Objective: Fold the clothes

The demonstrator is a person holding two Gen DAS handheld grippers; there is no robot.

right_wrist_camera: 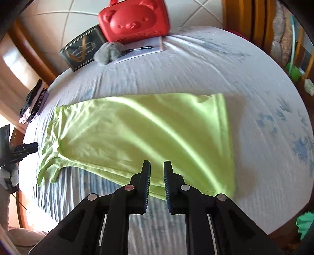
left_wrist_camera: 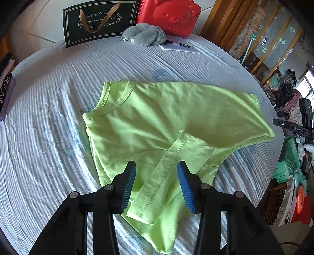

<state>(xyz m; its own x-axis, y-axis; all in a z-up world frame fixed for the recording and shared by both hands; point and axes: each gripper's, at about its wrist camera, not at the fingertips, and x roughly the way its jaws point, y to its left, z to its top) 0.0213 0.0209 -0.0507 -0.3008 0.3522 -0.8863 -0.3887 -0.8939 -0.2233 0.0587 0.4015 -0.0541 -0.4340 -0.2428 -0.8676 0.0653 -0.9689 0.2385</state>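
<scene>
A lime-green T-shirt [left_wrist_camera: 149, 125] lies partly folded on a round table with a white and blue striped cloth [left_wrist_camera: 49, 137]. Its collar is at the far left and one sleeve is folded over the body. My left gripper [left_wrist_camera: 156, 168] is open above the folded sleeve, fingers either side of it. In the right wrist view the shirt [right_wrist_camera: 137, 133] lies lengthwise, with its hem at the right. My right gripper [right_wrist_camera: 157, 166] hovers over the shirt's near edge, with a narrow gap between the fingers and nothing in it. The left gripper also shows at the far left [right_wrist_camera: 23, 150].
At the table's far edge stand a dark gift bag [left_wrist_camera: 98, 21], a red bear-shaped case [left_wrist_camera: 170, 15], a grey plush toy [left_wrist_camera: 145, 34] and a white booklet with pens [left_wrist_camera: 179, 46]. Dark folded items [right_wrist_camera: 33, 104] lie at the left edge. Cluttered furniture is to the right.
</scene>
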